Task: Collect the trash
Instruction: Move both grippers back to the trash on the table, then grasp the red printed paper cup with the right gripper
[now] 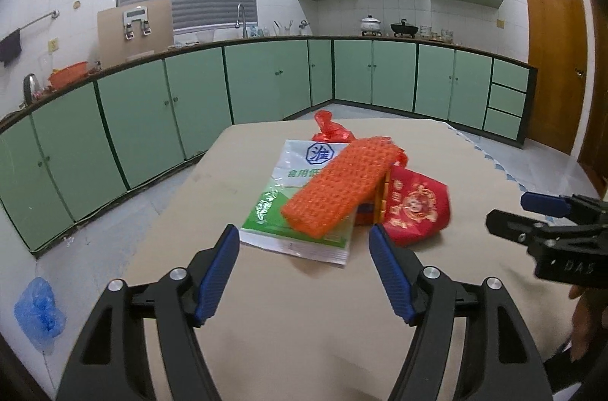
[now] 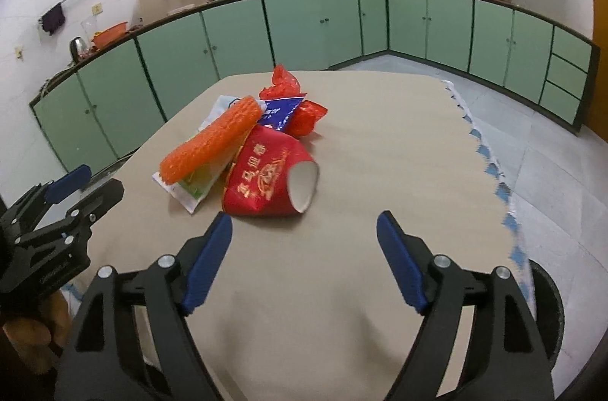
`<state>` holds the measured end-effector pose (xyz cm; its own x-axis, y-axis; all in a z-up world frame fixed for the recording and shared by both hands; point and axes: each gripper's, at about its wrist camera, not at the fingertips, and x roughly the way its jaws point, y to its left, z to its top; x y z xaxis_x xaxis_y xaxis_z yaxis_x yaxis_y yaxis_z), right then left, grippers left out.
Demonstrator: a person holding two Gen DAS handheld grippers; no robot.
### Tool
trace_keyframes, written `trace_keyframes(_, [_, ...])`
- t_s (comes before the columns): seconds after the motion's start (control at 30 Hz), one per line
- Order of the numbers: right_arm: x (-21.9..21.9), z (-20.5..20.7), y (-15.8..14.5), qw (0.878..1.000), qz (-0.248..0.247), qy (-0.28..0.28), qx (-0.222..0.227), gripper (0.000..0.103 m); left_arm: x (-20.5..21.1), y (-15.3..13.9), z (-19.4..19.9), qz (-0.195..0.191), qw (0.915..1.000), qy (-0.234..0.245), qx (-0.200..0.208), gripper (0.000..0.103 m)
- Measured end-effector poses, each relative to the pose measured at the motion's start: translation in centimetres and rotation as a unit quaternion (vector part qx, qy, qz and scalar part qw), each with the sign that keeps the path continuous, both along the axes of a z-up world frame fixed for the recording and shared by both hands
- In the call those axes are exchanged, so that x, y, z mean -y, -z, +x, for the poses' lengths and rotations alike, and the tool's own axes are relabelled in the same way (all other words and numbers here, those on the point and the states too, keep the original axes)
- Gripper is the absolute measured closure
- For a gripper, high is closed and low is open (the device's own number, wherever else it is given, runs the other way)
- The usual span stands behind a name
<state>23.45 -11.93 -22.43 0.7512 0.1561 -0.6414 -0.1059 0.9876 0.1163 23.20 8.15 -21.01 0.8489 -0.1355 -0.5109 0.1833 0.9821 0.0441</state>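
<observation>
On the bench (image 1: 304, 317), near its middle, lies a small heap of trash. Take the red cup (image 2: 266, 177) as the landmark: it lies on its side, crushed, its white open mouth turned toward the right tongs (image 2: 304, 228). Touching the cup's left flank is an orange foam net (image 2: 212, 139), a long tube lying slantwise over a white-and-green bag (image 1: 292, 207), which is flat on the bench and reaches out from under the net toward the left tongs (image 1: 304, 241). Beyond the cup, a blue wrapper (image 2: 281, 112) rests against the net's far end, with a crumpled red plastic bag (image 2: 283, 86) behind it and another red crumple (image 2: 307, 118) just beside the wrapper on the right.

Both tongs are spread wide and hold nothing. Left tongs hover just short of the white-and-green bag's near edge, their blue pads (image 1: 216, 279) apart on either side of it. Right tongs hang close before the cup, its mouth lying just beyond the gap between their pads (image 2: 207, 264).

Left of the bench, on the floor, lies a blue plastic bag (image 1: 38, 313). Green cabinets (image 1: 266, 78) line the walls behind the heap.
</observation>
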Motion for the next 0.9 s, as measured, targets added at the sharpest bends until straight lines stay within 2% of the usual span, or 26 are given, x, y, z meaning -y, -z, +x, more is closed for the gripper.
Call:
trace_keyframes(0.13, [-2.3,1.1,0.7,1.000,-0.014,0.014,-0.002,0.020,-1.3,1.3,1.3,-0.005,0.9998,0.005,-0.017,0.034])
trace_keyframes(0.3, [-3.8,2.2,1.2,0.999,-0.020,0.038,-0.002,0.014,-3.5,1.6,1.3,-0.022,0.9996,-0.001,-0.016,0.034])
trace_keyframes(0.47, [-5.6,3.8,2.2,0.998,-0.031,0.062,-0.010,0.013,-5.4,1.9,1.7,-0.020,0.9997,-0.003,-0.014,0.033])
trace_keyframes(0.67, [-7.0,5.3,3.3,0.994,-0.044,0.102,-0.016,0.012,-8.1,1.8,2.1,-0.039,0.9990,-0.016,-0.013,0.033])
trace_keyframes(0.9, [-7.2,6.9,4.2,0.989,-0.048,0.140,-0.029,0.012,-8.0,2.2,2.8,-0.040,0.9990,-0.003,-0.019,0.033])
